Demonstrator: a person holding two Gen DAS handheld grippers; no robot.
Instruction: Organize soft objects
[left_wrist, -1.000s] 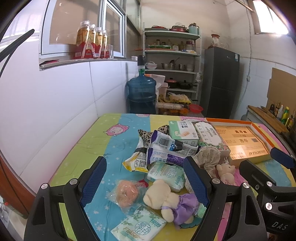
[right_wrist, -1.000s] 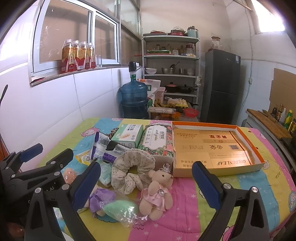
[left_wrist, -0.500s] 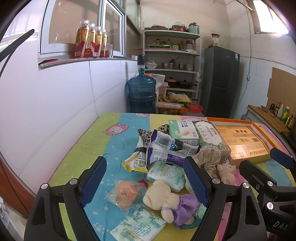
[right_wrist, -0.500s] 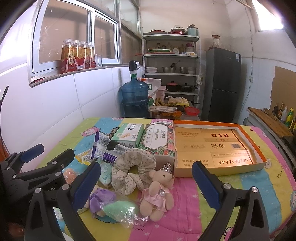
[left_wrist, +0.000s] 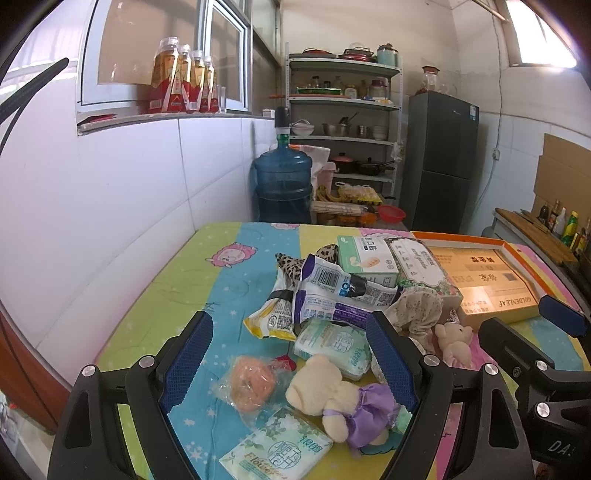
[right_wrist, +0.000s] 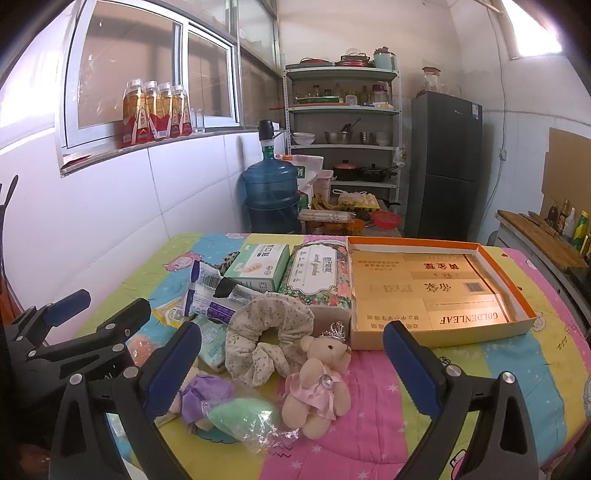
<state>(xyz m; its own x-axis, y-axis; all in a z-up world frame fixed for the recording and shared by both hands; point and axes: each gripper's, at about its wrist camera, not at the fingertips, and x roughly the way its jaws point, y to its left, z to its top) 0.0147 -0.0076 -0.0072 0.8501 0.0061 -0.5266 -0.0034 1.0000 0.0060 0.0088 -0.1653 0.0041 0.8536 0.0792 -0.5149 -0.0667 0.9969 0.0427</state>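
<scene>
I see both grippers, left (left_wrist: 286, 363) and right (right_wrist: 291, 363), gaping wide; pink bear (right_wrist: 319, 384) lies lengthwise, head toward the box (right_wrist: 439, 330).

Daylit kitchen, bright and evenly lit, seen through two fisheye lenses.

Light pours from a high window (left_wrist: 543, 33) at upper right, blown out to white with a soft haze around it, and from the side window (right_wrist: 155, 70) on the left. The cardboard box (right_wrist: 436, 291) glows warm where sun strikes it. Shadows on the bench cover (right_wrist: 369, 406) are soft and faint. Straight wall lines and the shelf (left_wrist: 343, 103) bow outward; corners fall to black vignette. Focus is fairly sharp throughout, slightly soft at the rims.
</scene>
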